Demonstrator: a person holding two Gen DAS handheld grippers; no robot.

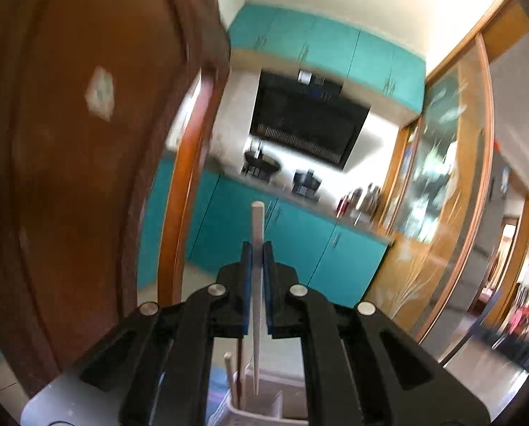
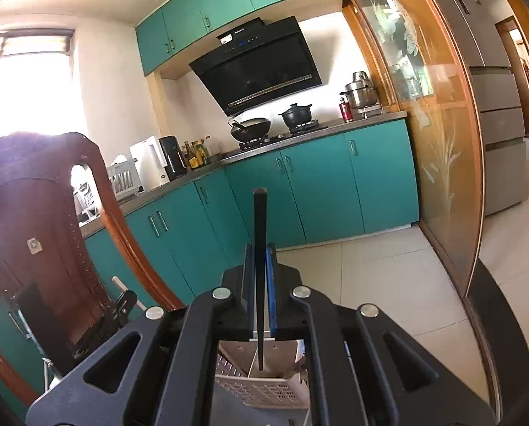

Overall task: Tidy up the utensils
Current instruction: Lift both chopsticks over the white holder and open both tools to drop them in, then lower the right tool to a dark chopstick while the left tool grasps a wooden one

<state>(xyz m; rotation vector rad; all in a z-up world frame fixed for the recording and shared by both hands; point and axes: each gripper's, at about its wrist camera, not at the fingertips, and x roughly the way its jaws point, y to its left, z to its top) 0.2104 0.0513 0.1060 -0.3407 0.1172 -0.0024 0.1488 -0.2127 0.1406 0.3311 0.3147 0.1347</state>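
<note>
My left gripper (image 1: 257, 248) is shut on a white chopstick (image 1: 257, 227) held upright, its thin end pointing down over a white slotted utensil holder (image 1: 250, 410). Another pale chopstick (image 1: 230, 372) stands in that holder. My right gripper (image 2: 260, 250) is shut on a black chopstick (image 2: 260, 220), also upright, its lower end hanging above a compartment of the white utensil holder (image 2: 264, 388). The left gripper (image 2: 122, 301) also shows at the lower left of the right wrist view, in front of the chair.
A dark wooden chair back (image 1: 80, 163) stands close on the left; it also shows in the right wrist view (image 2: 41, 234). Beyond are teal cabinets (image 2: 321, 177), a stove with a wok (image 2: 250, 129), a glass sliding door (image 2: 438, 135) and a pale tiled floor (image 2: 388, 284).
</note>
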